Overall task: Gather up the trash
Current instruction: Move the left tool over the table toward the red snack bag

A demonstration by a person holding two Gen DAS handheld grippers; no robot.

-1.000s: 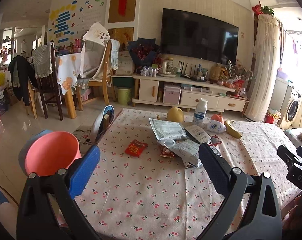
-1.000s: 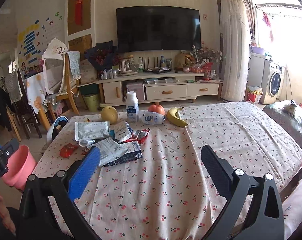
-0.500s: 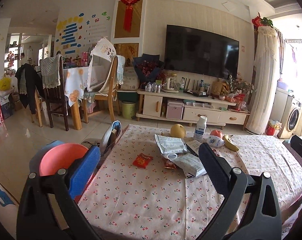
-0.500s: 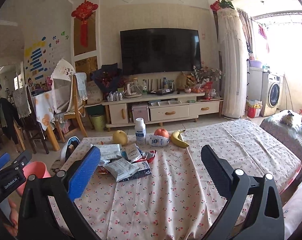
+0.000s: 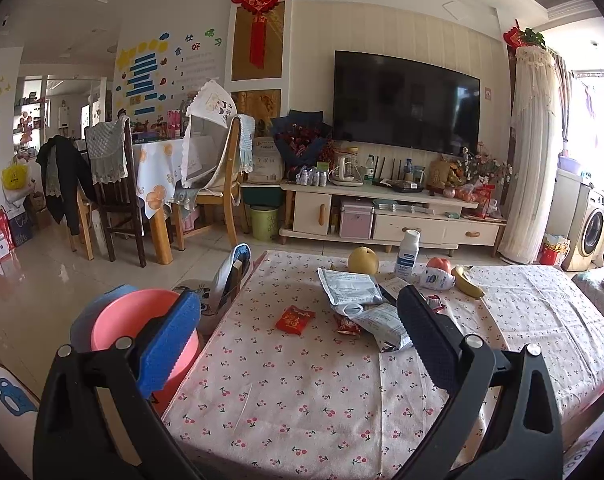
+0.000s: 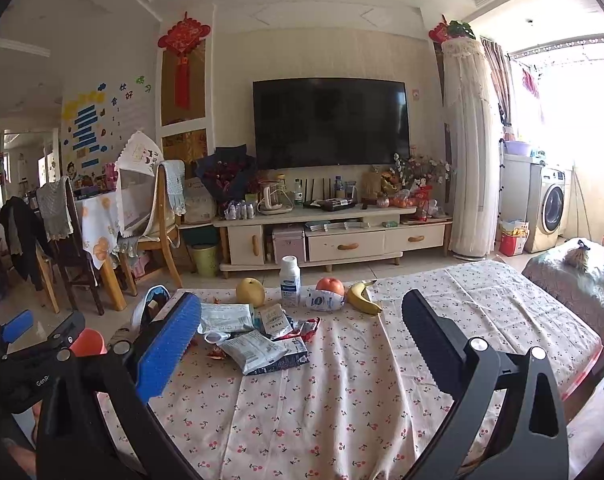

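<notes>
Trash lies on the far-left part of a table covered in a cherry-print cloth (image 5: 321,376): a small red wrapper (image 5: 295,319) on its own, and a heap of grey and white packets (image 5: 377,320) (image 6: 254,350) with red wrappers (image 6: 305,328) among them. A pink bin (image 5: 142,332) (image 6: 88,342) stands on the floor off the table's left edge. My left gripper (image 5: 298,328) is open, held above the near-left corner, well short of the trash. My right gripper (image 6: 302,332) is open too, above the near edge. Neither holds anything.
Behind the trash stand a yellow pear (image 6: 250,291), a white bottle (image 6: 290,286), an orange fruit (image 6: 330,284), a lying white bottle (image 6: 321,302) and a banana (image 6: 363,298). A blue-and-white object (image 5: 232,276) leans at the table's left edge. Chairs (image 5: 218,184) and a TV cabinet (image 6: 333,238) lie beyond.
Both grippers have risen and pulled back from the table, so the trash sits lower and farther off in both views. Both stay open. Nothing on the table has moved.
</notes>
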